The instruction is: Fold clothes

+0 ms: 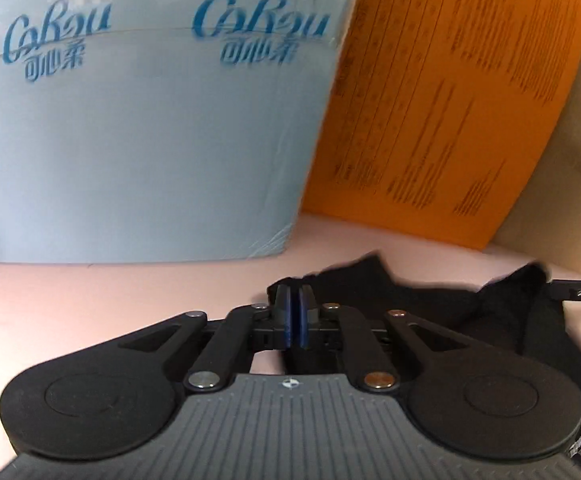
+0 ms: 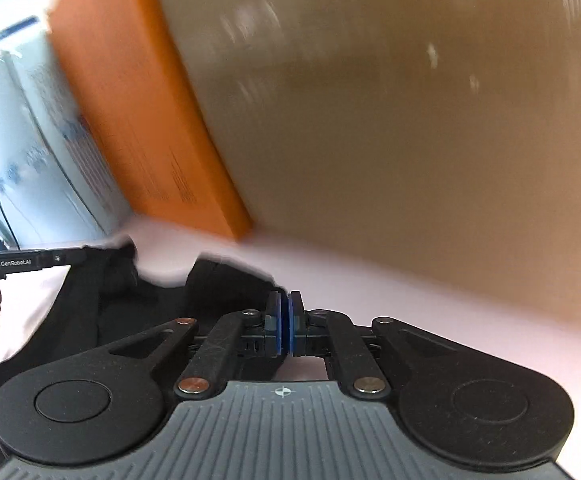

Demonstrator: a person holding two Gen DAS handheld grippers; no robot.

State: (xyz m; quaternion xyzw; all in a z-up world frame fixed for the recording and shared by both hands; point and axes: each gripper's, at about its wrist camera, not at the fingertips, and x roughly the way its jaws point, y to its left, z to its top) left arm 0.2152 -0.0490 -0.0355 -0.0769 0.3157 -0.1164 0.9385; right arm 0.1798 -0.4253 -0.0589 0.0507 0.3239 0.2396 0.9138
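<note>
Pinching the black garment (image 1: 430, 304) at its far edge, both grippers (image 1: 293, 300) (image 2: 289, 304) have jaws clenched on cloth.

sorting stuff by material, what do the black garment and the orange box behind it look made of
Black garment: soft matte fabric, likely knit; its limp, ragged-looking edge suggests cloth. Orange box: probably matte printed cardboard, with flat faces, a sharp corner and dark text lines.

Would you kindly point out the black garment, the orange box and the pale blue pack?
black garment (image 1: 502, 312): left wrist view, bunched upper fabric.
orange box (image 1: 450, 100): left wrist view, printed face.
blue pack (image 1: 150, 140): left wrist view, front face.
</note>
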